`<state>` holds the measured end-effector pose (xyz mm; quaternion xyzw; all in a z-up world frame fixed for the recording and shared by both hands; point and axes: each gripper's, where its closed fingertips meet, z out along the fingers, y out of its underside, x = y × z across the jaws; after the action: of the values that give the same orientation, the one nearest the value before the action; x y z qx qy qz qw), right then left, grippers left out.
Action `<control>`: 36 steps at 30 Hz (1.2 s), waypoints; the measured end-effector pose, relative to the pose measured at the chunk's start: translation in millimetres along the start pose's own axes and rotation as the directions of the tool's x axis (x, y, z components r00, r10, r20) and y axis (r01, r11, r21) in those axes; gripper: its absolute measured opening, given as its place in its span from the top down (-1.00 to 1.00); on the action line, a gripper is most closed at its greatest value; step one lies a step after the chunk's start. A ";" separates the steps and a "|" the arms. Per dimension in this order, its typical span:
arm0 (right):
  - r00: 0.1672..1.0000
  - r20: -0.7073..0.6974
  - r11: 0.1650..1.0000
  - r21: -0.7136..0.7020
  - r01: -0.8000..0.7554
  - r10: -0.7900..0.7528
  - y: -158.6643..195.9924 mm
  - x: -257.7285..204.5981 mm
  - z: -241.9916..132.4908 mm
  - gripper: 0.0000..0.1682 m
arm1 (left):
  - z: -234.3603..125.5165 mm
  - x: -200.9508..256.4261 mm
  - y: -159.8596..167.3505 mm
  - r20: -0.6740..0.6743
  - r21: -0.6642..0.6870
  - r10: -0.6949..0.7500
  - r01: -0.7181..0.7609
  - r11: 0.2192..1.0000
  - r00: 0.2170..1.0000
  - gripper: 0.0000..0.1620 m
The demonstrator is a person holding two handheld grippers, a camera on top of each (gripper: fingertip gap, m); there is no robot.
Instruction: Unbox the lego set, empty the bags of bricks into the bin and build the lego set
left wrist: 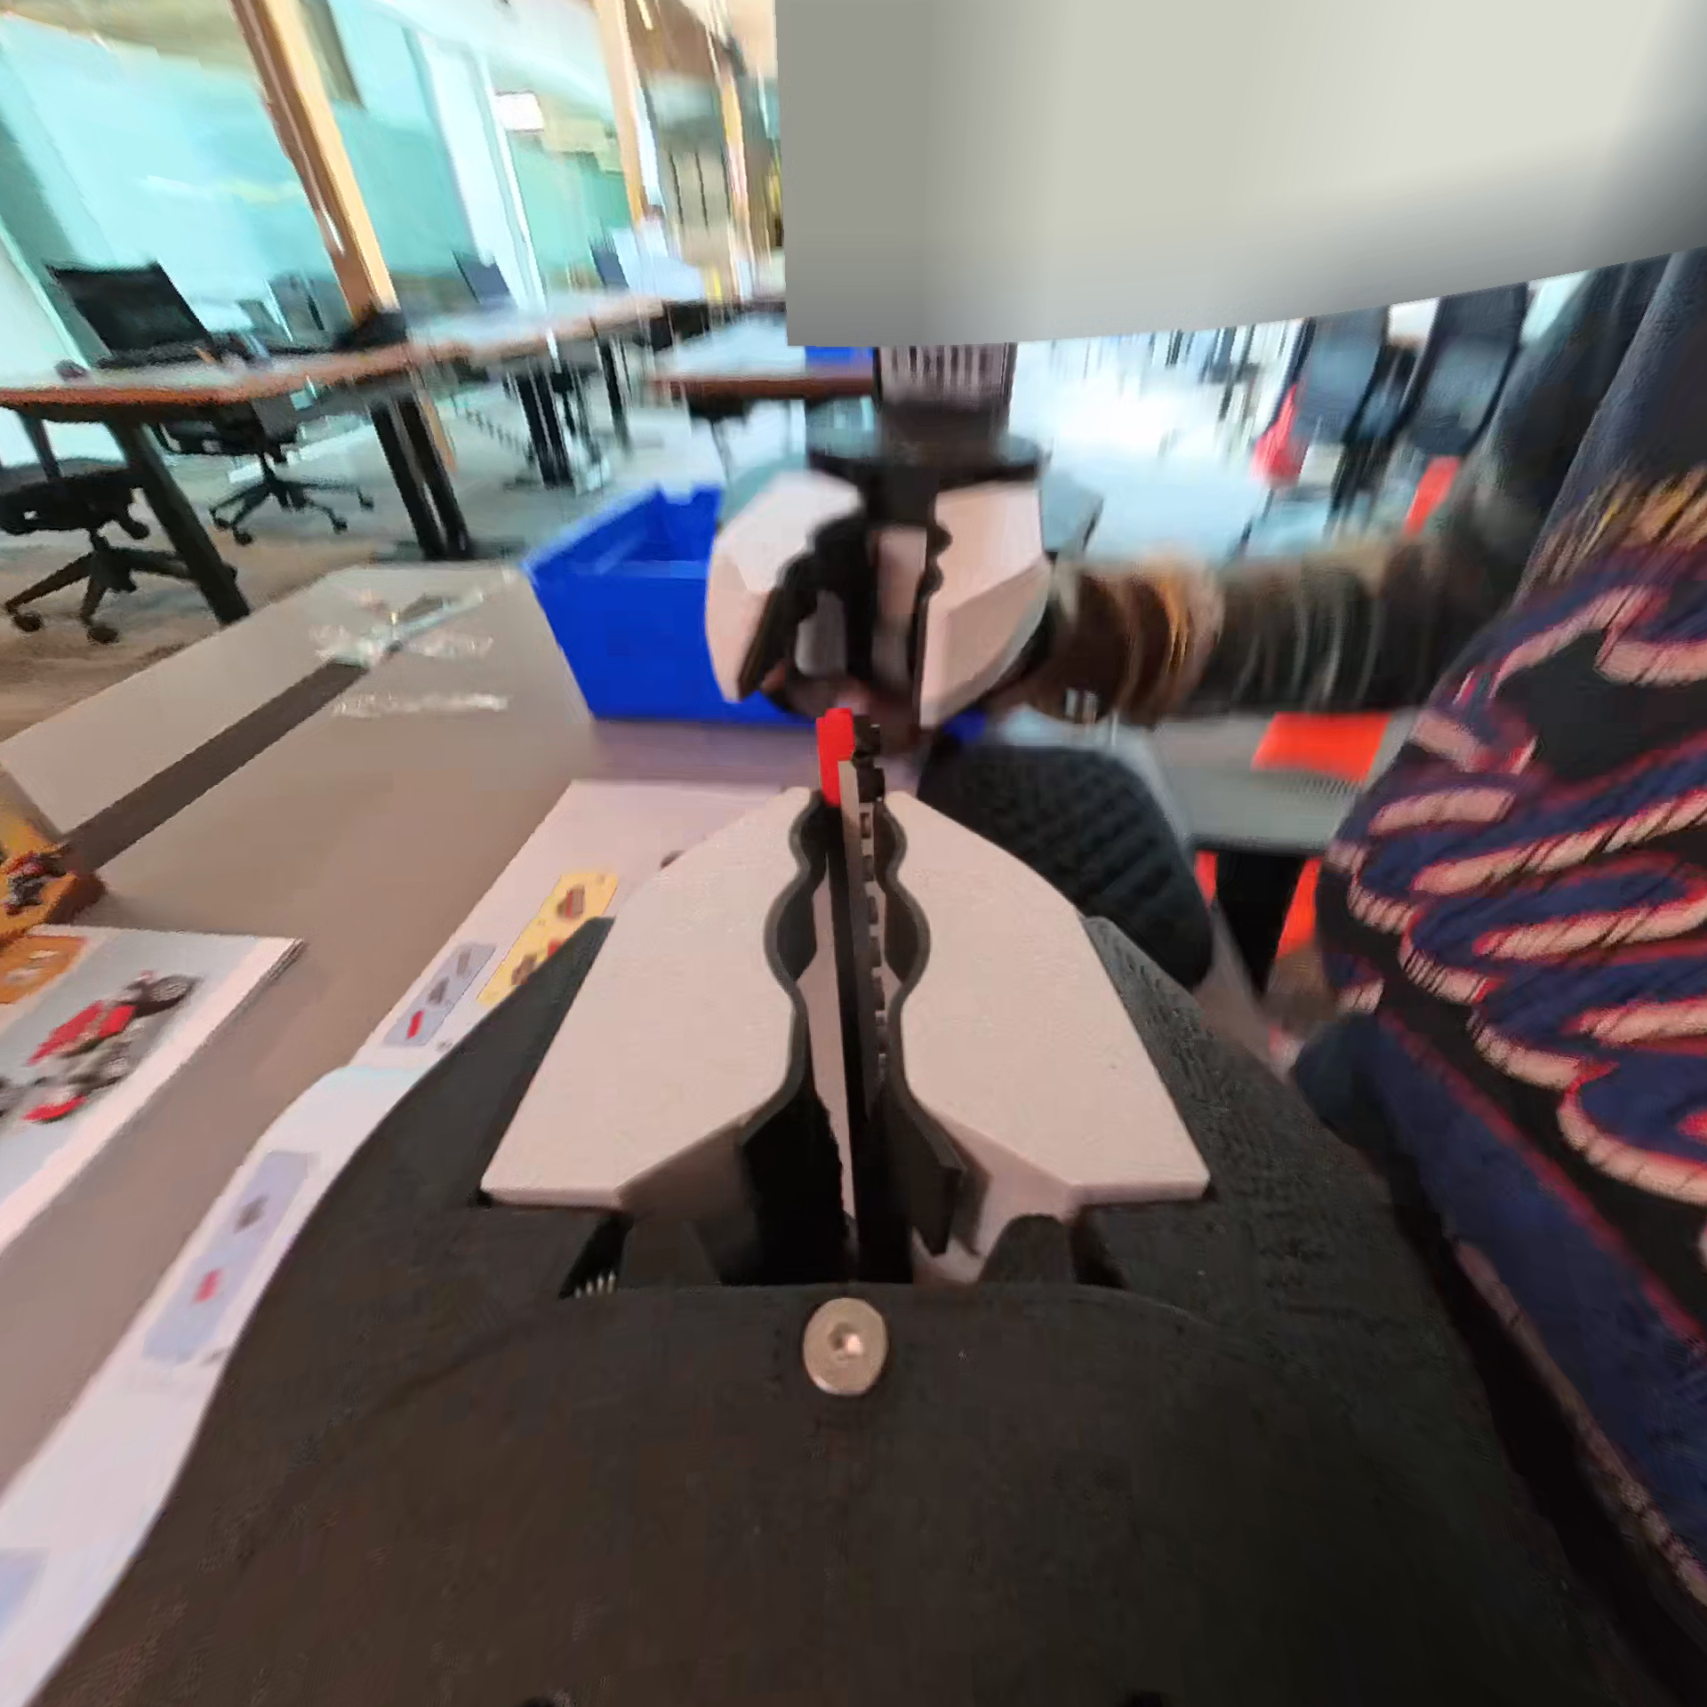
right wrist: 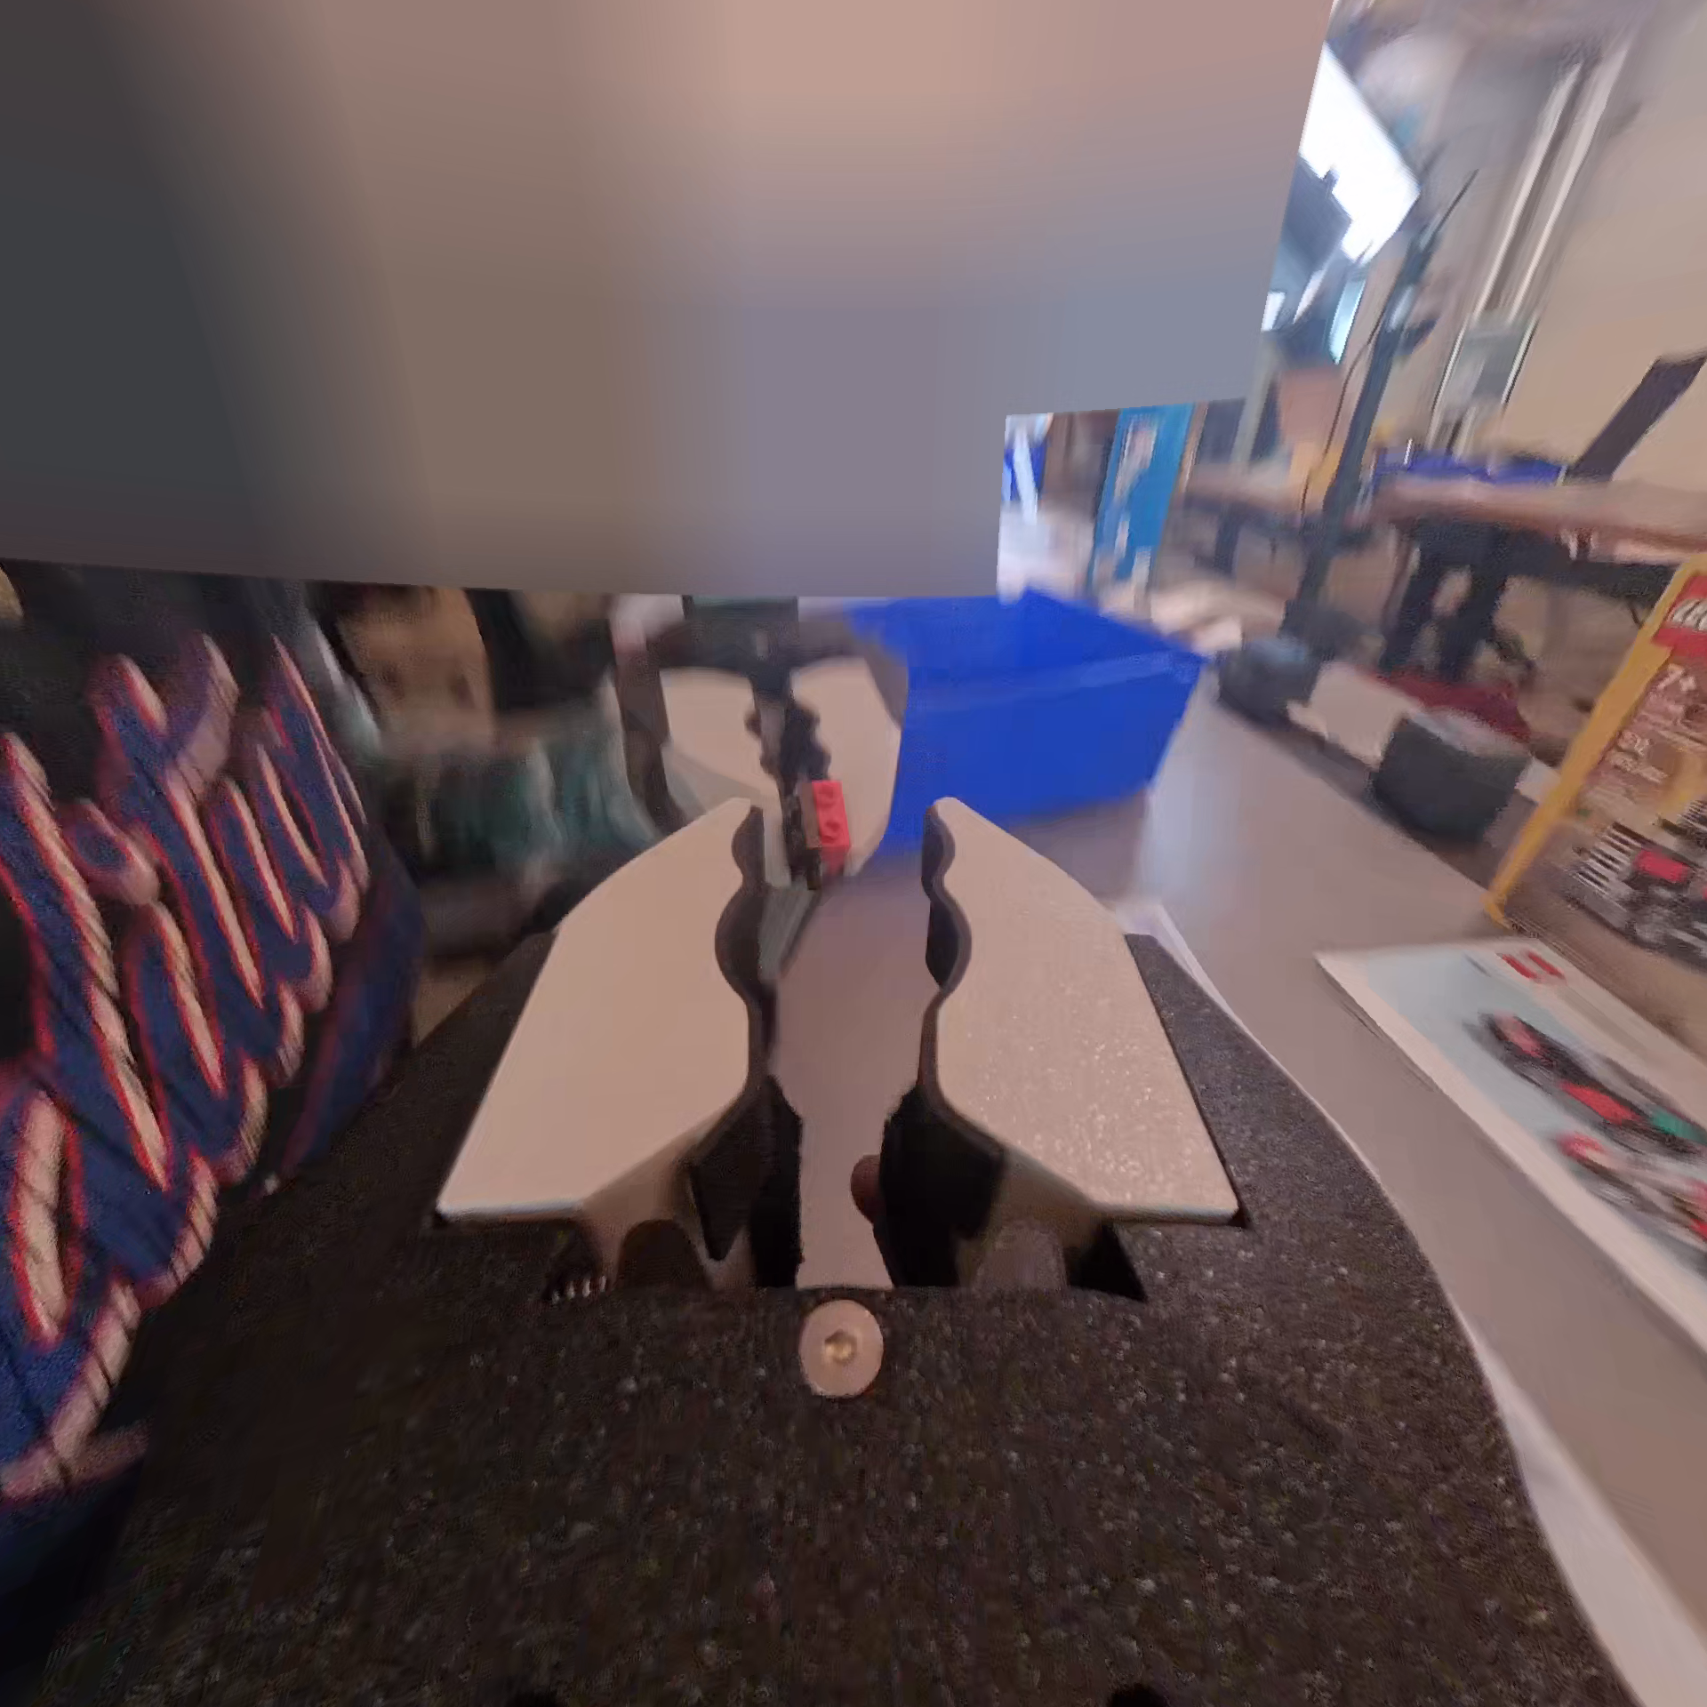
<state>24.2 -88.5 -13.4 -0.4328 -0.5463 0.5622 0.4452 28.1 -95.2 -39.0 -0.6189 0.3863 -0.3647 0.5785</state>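
Observation:
My left gripper (left wrist: pixel 845 804) is shut on a thin black lego plate assembly (left wrist: pixel 857 933) held on edge, with a red brick (left wrist: pixel 834 739) sticking out past the fingertips. My right gripper (right wrist: pixel 841 822) is open and empty, facing the left one tip to tip. In the right wrist view the left gripper (right wrist: pixel 790 739) sits just beyond my left fingertip, and the red brick (right wrist: pixel 829 813) shows between the tips. In the left wrist view the right gripper (left wrist: pixel 859 628) is blurred, just behind the red brick. The blue bin (left wrist: pixel 637 600) (right wrist: pixel 1016 702) stands behind both.
An open instruction booklet (left wrist: pixel 120 1016) (right wrist: pixel 1570 1108) lies on the grey table (left wrist: pixel 351 831). The yellow lego box (right wrist: pixel 1616 785) stands at the table's side. Empty clear bags (left wrist: pixel 397 628) lie near the bin. A person's striped sleeve (left wrist: pixel 1524 924) is close by. A dark round object (right wrist: pixel 1441 776) sits beside the box.

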 end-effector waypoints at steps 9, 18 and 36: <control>0.961 0.129 0.884 0.379 -0.275 0.244 -31.5 4.8 26.0 0.75 | -12.5 -7.5 -45.5 -0.084 0.399 -0.248 0.261 0.879 0.965 0.89; 0.989 0.122 0.910 0.395 -0.129 0.087 -33.5 -12.6 16.6 0.87 | -6.8 5.8 -45.2 -0.052 0.364 -0.154 0.162 0.917 0.987 0.89; 0.980 0.177 0.890 0.457 0.005 -0.096 -36.1 -30.5 -3.7 0.87 | 9.7 17.9 -24.7 0.053 -0.007 0.172 -0.172 0.985 0.984 0.68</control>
<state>35.7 -117.1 22.6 -0.2455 -0.4518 0.7020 0.4928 46.0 -106.4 -14.9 -0.5935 0.4231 -0.2964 0.6171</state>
